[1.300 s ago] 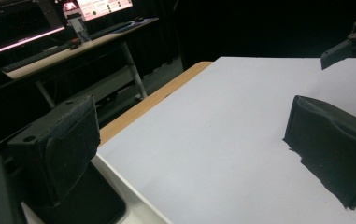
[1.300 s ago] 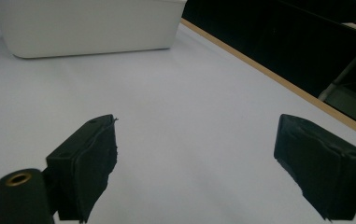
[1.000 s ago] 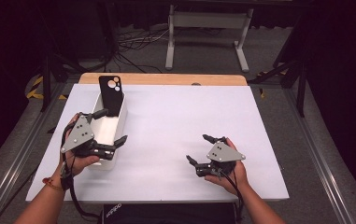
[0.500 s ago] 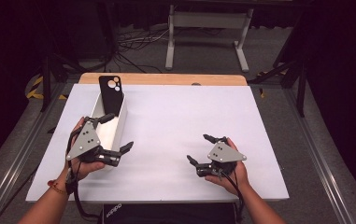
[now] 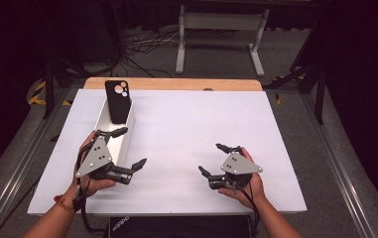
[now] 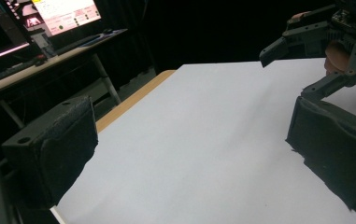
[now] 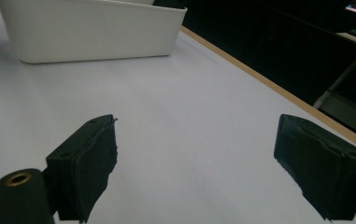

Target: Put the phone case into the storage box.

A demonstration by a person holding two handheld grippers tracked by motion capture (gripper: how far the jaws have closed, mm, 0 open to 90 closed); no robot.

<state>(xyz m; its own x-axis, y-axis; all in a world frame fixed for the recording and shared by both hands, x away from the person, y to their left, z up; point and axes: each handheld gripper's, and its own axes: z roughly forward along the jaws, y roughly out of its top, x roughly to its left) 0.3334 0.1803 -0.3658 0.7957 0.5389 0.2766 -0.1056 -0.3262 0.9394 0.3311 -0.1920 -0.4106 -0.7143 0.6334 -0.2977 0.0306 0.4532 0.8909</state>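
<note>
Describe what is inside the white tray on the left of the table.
A black phone case stands upright at the far end of the white tray. The left gripper covers the tray's near end.

Colours, upper left of the high view

We note a black phone case in a white bin, a white table with tan wooden far edge, black gripper jaws.

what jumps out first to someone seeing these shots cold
The black phone case grabs the eye first, standing upright in the far end of the long white bin at the table's left. Next come the two hand-held grippers: the left gripper beside the bin's near end and the right gripper near the front right, both with jaws spread wide over the bare white tabletop.
</note>
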